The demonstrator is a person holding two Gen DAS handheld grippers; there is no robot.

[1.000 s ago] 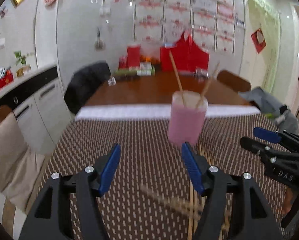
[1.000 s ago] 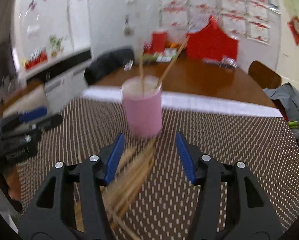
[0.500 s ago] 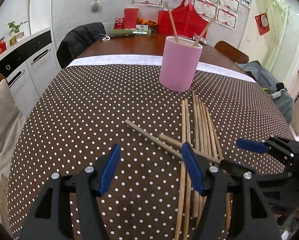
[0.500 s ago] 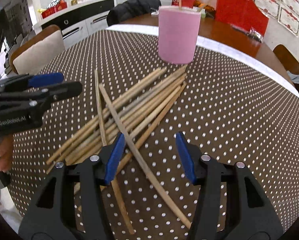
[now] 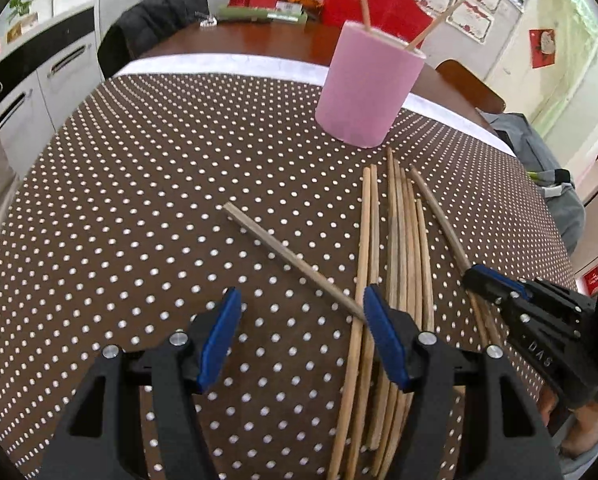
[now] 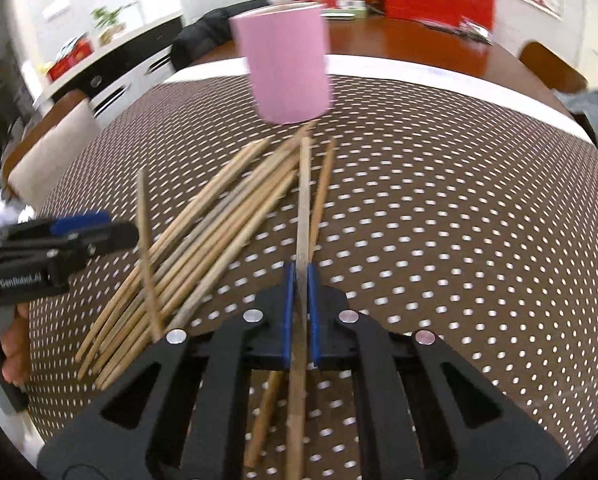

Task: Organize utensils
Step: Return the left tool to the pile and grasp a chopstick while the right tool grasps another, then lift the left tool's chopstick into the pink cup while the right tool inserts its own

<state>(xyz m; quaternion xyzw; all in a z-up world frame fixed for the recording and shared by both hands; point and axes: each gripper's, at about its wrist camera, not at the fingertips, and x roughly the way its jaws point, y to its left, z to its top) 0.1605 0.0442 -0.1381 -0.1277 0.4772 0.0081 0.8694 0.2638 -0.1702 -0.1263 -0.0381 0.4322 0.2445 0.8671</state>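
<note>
While the right gripper [image 6: 299,280] pinches one chopstick [image 6: 304,200] between its blue pads, jaws just closed on it, the left gripper [image 5: 299,336] hangs w/ jaws spread, nothing between them. Held stick runs fwd toward the pink cup [image 6: 285,62]. Rest of the chopsticks [image 5: 399,248] lie bundled on the brown dotted tablecloth [image 5: 139,200], in front of the cup; one lies crosswise over the pile. Two sticks stand in the cup.
</note>
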